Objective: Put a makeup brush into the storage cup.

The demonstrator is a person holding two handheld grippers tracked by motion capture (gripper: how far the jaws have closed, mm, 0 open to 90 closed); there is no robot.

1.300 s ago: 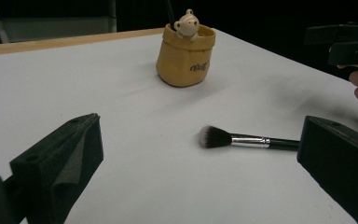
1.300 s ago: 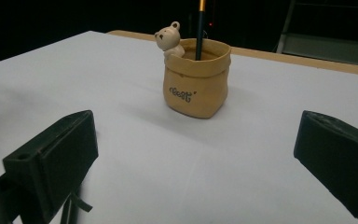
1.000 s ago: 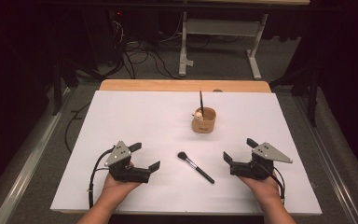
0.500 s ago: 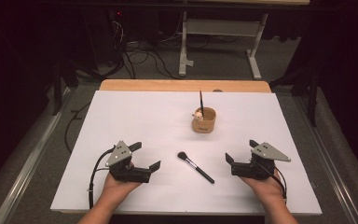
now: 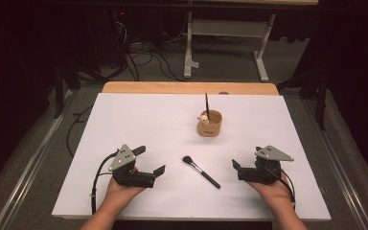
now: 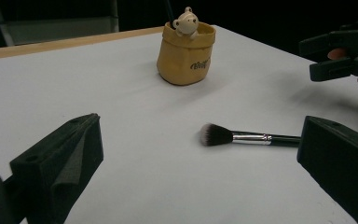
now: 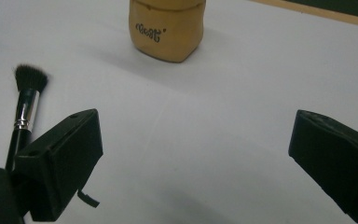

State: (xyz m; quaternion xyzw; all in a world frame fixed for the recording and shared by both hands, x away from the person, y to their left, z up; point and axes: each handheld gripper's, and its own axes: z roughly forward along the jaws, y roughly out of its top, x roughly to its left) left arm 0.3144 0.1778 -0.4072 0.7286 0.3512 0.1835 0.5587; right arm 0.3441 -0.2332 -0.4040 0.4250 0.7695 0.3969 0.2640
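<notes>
I see the black-handled makeup brush with a silver ferrule and dark bristles (image 5: 200, 171) lying flat on the white worktop (image 5: 139, 120), nearer me than the tan ceramic pot with a small bear figure on its rim (image 5: 209, 123). My left gripper (image 5: 151, 164) rests on the worktop to the left of the brush, its fingers spread wide and holding nothing. My right gripper (image 5: 235, 168) sits to the right of the brush, fingers likewise spread and empty. Neither touches the brush.
</notes>
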